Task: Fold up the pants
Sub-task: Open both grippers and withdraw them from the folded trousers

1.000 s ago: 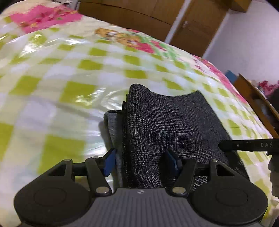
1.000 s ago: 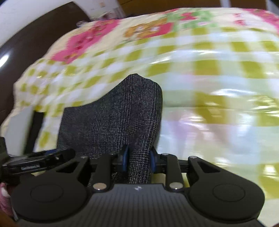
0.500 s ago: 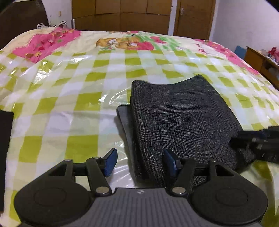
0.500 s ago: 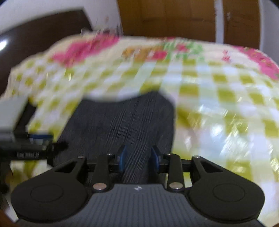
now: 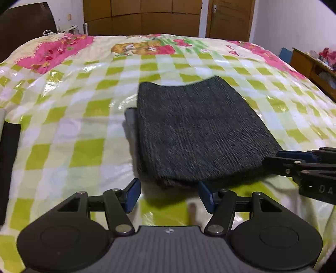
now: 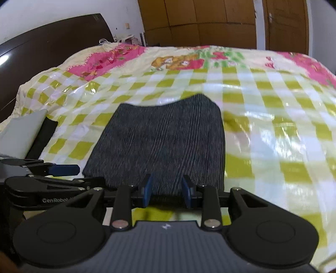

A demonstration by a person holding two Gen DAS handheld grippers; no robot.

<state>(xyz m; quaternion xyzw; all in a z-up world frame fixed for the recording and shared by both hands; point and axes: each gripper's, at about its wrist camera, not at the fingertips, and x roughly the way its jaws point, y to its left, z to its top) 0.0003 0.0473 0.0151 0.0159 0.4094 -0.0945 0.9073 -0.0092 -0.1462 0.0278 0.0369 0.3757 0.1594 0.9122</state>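
The dark grey checked pants (image 5: pixel 199 134) lie folded into a flat rectangle on the green-and-white checked bed cover (image 5: pixel 73 126). A lighter grey layer sticks out along their left side. My left gripper (image 5: pixel 169 195) is open just short of the near edge, with only bed cover between its blue pads. My right gripper (image 6: pixel 167 191) stands at the near right corner of the pants (image 6: pixel 163 142). Its jaws are narrowly parted; the flat fabric edge shows between the fingertips, unpinched. Each gripper appears in the other's view: the right gripper (image 5: pixel 271 160), the left gripper (image 6: pixel 84 175).
A grey slab (image 6: pixel 25 134) and a black flat object (image 6: pixel 44 138) lie at the bed's left edge. A dark headboard (image 6: pixel 42 46) stands far left, wooden wardrobes (image 5: pixel 147 16) behind the bed, and a wooden shelf unit (image 5: pixel 304 63) at the right.
Both grippers have drawn back from the pants. The fold that stood between the right pads now lies flat. The left gripper, which straddled the near edge, is now clear of it.
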